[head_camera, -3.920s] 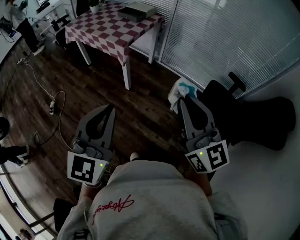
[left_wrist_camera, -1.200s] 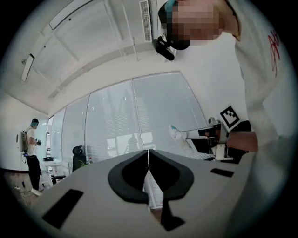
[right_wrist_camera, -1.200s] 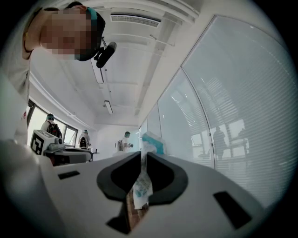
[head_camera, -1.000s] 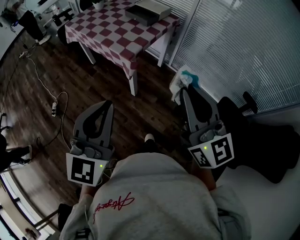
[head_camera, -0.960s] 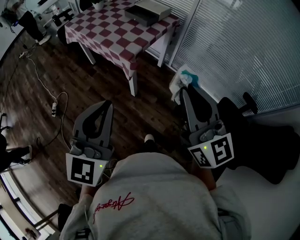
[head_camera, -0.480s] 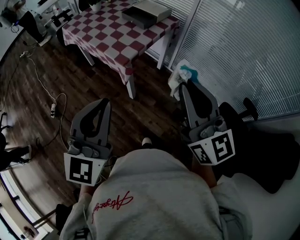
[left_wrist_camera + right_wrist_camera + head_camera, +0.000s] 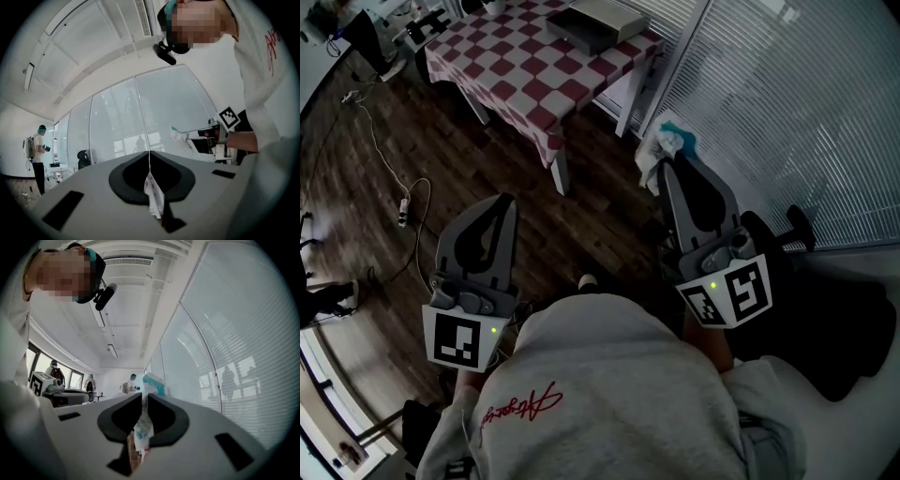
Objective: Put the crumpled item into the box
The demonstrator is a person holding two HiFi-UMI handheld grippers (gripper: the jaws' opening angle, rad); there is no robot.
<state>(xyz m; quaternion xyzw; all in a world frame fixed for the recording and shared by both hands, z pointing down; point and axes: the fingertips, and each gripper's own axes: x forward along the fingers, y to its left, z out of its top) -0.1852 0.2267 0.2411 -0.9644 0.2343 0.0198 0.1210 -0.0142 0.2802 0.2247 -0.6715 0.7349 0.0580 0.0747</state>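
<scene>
Checkered tabletop [image 7: 516,75] carries the box [image 7: 595,25]; crumpled item [image 7: 666,150], pinched in right gripper [image 7: 671,167] fingers, hangs near-right of the box, while left gripper [image 7: 506,202] fingers are closed on nothing.

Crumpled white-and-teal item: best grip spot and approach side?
Probably as held now: the right tongs are shut on the white lower folds of the crumpled white-and-teal item, from beneath, its teal wad poking past the tips. It is soft and shapeless, so a bunched fold pinches best, and the free bulk should drop cleanly into the flat grey box.
</scene>
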